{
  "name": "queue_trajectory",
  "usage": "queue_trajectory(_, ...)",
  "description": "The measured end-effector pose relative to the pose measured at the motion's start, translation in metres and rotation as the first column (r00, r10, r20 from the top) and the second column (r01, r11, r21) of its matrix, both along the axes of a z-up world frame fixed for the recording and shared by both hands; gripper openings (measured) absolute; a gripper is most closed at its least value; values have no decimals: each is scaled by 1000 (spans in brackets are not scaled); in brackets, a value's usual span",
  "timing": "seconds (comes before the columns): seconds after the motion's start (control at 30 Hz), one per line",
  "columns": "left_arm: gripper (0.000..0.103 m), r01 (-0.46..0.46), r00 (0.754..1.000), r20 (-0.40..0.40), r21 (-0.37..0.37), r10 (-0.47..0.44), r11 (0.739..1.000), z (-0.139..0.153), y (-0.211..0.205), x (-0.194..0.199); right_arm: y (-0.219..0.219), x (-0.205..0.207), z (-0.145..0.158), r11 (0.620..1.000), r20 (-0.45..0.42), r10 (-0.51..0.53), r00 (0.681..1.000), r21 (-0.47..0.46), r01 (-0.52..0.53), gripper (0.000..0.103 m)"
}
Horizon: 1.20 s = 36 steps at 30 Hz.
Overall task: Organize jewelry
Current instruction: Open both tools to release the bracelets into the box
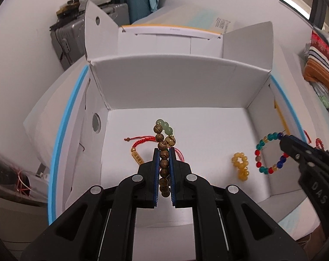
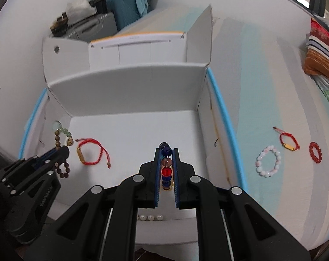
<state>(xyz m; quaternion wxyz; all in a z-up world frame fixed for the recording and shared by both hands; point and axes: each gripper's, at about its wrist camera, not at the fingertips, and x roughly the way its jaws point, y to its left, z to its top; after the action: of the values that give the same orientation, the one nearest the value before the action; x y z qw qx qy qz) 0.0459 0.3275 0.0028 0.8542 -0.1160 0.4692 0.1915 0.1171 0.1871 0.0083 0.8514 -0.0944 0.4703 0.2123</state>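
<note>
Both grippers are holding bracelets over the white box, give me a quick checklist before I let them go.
1. Left gripper shut on the wooden bead bracelet: ok.
2. Right gripper shut on the multicolored bead bracelet: ok.
3. Both bracelets over the white box floor, inside its walls: ok.
4. Drop spot under the left gripper free: not ok, the red cord bracelet lies right beside it.
5. Yellow bead bracelet apart from the right drop spot: cannot tell.
6. All jewelry boxed: not ok, the pink bead bracelet is outside.
</note>
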Motion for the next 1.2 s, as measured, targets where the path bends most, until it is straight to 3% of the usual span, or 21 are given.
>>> queue_trajectory(0.37, 8, 3, 999, -41, -10, -3, 1000, -21, 9, 6, 18, 13, -47, 997, -92, -6, 996, -72, -1, 9)
queue_trajectory(0.63, 11, 2, 999, -37, 11, -2, 1000, -16, 6, 5, 20, 9, -44, 997, -85, 2, 996, -74, -9, 11)
queue_trajectory(0.73, 39, 14, 1000, 4, 8, -14, 1000, -9, 3, 0, 20, 3, -37, 997, -61, 9, 998, -78, -14, 12)
queue_trajectory(0.8, 41, 12, 1000, 22, 28, -13, 1000, -3, 1, -3, 17, -2, -28, 998, -34, 16, 999, -66, -18, 30)
queue_trajectory(0.87, 50, 12, 999, 38, 33, -14, 999, 2, -1, -6, 7, -9, -13, 999, 14, 12, 1000, -44, -11, 40)
queue_trajectory(0.93, 59, 13, 998, 60, 41, -16, 999, 10, -6, -9, -2, -11, -2, 1000, 39, -2, 999, -30, 4, 46)
queue_trajectory(1.1, 80, 21, 994, 106, 68, -28, 997, 27, -22, -15, -26, -16, 23, 1000, 102, -31, 994, 2, 31, 74)
queue_trajectory(1.2, 90, 28, 990, 136, 97, -41, 995, 38, -36, -17, -44, -20, 34, 999, 135, -52, 990, 13, 51, 81)
